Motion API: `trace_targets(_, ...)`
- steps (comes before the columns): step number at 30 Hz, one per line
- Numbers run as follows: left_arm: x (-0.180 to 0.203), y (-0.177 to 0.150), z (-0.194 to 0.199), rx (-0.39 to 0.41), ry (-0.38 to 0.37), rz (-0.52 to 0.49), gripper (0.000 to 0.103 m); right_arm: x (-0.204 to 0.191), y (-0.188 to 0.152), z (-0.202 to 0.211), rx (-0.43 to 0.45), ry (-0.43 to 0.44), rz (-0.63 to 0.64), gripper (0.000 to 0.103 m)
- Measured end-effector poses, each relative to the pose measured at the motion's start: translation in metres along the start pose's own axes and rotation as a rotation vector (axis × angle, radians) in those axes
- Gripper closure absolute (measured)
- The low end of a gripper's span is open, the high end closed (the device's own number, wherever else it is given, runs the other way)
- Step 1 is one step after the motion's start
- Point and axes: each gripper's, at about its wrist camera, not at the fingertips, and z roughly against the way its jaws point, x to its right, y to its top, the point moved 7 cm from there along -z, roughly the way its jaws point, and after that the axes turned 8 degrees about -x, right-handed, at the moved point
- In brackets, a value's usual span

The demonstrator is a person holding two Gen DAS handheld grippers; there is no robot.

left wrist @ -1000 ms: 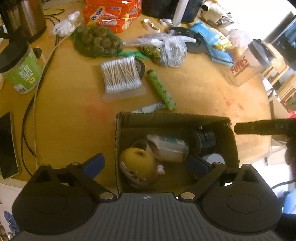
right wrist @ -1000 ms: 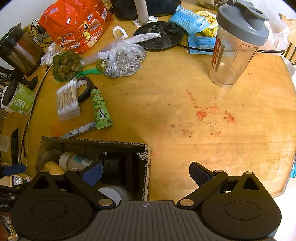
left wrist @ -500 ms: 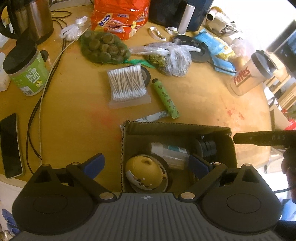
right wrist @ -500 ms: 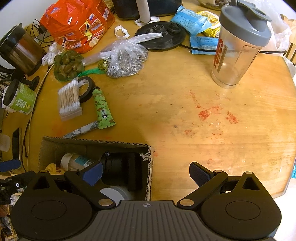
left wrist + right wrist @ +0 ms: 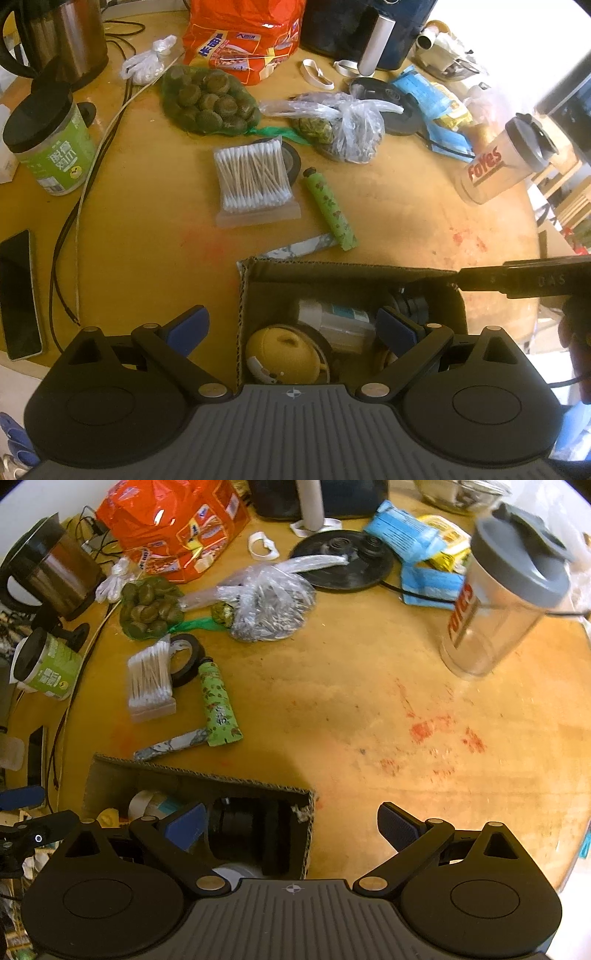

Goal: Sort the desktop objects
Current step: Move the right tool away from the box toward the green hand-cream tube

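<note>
An open cardboard box (image 5: 354,272) (image 5: 199,781) sits at the near edge of the round wooden table. Inside lie a yellow round object (image 5: 282,352), a white bottle with a teal label (image 5: 334,319) and a black cylinder (image 5: 236,823). My left gripper (image 5: 291,328) hangs open above the box's left wall with nothing between its fingers. My right gripper (image 5: 291,821) is open too, over the box's right corner. Beyond the box lie a green tube (image 5: 330,208) (image 5: 218,705), a marbled strip (image 5: 301,248), a bag of cotton swabs (image 5: 255,181) and black tape (image 5: 186,659).
Farther back stand a shaker bottle (image 5: 498,602), a green-labelled jar (image 5: 50,149), a kettle (image 5: 55,40), an orange snack bag (image 5: 243,37), a net of green balls (image 5: 208,103) and a plastic bag (image 5: 266,603). A phone (image 5: 18,295) and cables lie at the left.
Both grippers have drawn back and up from the box. The left view shows more of the table, and the yellow object now sits lower in it.
</note>
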Motion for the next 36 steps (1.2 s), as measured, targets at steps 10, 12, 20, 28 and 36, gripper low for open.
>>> trace_targets(10, -0.002, 0.012, 0.002, 0.005, -0.022, -0.001, 0.004, -0.004, 0.025, 0.006, -0.013, -0.014, 0.096, 0.005)
trace_targets(12, -0.001, 0.015, 0.004, 0.008, -0.023, -0.003, 0.004, 0.000, 0.029, 0.008, -0.012, -0.014, 0.091, 0.005)
trace_targets(20, -0.002, 0.025, 0.011, 0.023, -0.042, 0.000, 0.004, 0.009, 0.043, 0.017, 0.005, -0.019, 0.101, 0.005)
trace_targets(28, -0.007, 0.022, 0.008, 0.013, -0.072, 0.024, 0.005, 0.016, 0.047, 0.020, 0.005, -0.008, 0.162, 0.005)
trace_targets(36, -0.008, 0.022, 0.006, 0.011, -0.079, 0.030, 0.005, 0.017, 0.055, 0.023, 0.012, 0.025, 0.168, 0.007)
